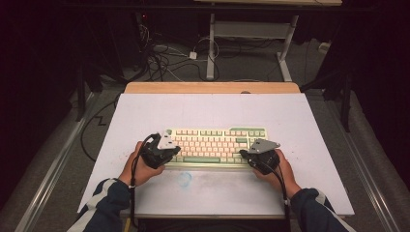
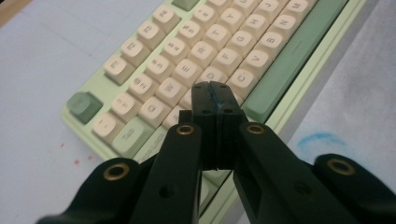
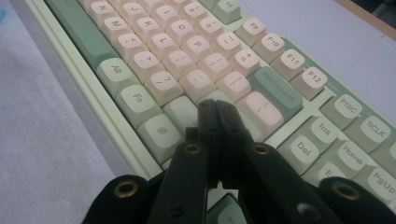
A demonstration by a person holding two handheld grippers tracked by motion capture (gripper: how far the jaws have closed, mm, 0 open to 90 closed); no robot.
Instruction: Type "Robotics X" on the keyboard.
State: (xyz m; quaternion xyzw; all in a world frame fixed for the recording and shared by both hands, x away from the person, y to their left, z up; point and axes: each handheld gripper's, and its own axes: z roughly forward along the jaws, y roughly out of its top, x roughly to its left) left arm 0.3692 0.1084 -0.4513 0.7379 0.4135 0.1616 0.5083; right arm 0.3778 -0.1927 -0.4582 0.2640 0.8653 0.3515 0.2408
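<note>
— Where is the keyboard?

— A mint-green mechanical keyboard with cream keycaps lies at the middle of a white table mat, near the person's edge.

— And the grippers?

— The left gripper hovers over the keyboard's left end, jaws pressed together above the lower letter rows. The right gripper sits over the right end, jaws likewise closed, holding nothing. A blue smudge marks the mat just below the keyboard.

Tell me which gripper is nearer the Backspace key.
Right. The right gripper has its shut jaws over the keys just below the Backspace key; the left gripper sits over the keyboard's far-left letter keys.
</note>
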